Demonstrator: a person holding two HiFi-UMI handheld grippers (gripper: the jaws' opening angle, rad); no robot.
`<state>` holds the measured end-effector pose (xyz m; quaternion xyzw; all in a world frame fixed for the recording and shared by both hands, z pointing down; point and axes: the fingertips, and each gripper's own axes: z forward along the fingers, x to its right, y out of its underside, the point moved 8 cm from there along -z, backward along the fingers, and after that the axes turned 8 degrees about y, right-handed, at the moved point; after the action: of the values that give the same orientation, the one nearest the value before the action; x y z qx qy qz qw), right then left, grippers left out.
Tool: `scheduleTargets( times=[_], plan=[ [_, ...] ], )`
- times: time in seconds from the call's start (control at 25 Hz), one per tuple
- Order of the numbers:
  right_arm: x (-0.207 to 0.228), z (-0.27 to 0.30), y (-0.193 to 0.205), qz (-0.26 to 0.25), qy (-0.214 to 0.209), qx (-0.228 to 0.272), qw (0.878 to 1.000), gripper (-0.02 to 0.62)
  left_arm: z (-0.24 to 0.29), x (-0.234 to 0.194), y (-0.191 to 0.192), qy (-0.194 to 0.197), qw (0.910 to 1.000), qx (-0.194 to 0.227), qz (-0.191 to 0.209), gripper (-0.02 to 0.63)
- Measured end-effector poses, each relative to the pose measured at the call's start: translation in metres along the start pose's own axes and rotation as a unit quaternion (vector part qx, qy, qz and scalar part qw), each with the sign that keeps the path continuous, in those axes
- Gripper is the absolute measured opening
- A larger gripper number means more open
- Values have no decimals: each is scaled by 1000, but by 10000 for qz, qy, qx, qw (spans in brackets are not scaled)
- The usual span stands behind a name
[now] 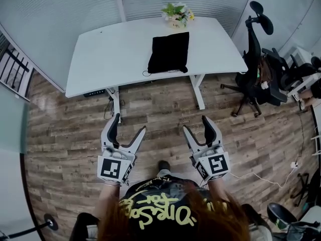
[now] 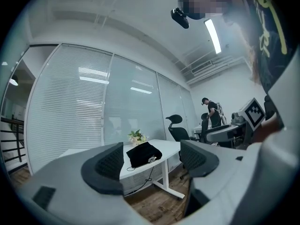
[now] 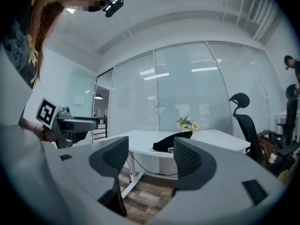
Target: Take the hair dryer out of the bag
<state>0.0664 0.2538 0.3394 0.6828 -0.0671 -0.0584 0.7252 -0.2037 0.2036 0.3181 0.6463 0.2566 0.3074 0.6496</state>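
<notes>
The bag (image 1: 169, 52) is seen on the table (image 1: 100, 54), well apart at 12 o'clock from the left gripper (image 1: 129, 124) and right gripper (image 1: 195, 124), whose jaws are spread, empty.

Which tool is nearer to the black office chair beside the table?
Right. In the head view the right tool is lower left of the office chair; the left tool is farther left.

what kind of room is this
Most likely an office: a white desk on wood-look flooring, a black swivel chair beside it, and glass partition walls with blinds behind.
</notes>
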Motion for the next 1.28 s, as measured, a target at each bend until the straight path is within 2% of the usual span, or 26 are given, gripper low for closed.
scheduleTargets(
  times=[0.2,0.32,0.44,0.92,1.28],
  plan=[
    [14,13,2,65,-71,-45,9999,282,20,3,-3,30,10000,-69,23,371],
    [9,13,2,75,-37,-159,9998,282,20,5,0,144,9999,9,57,371],
    [6,17,1,110,3,51,9999,282,23,-1,3,222,9997,66,-59,367],
    [-17,27,10,401,-24,-72,9992,282,16,-24,0,296,9995,-70,10,345],
    [1,32,7,411,144,-8,9991,282,37,-25,-7,397,9991,-5,148,344]
  ],
)
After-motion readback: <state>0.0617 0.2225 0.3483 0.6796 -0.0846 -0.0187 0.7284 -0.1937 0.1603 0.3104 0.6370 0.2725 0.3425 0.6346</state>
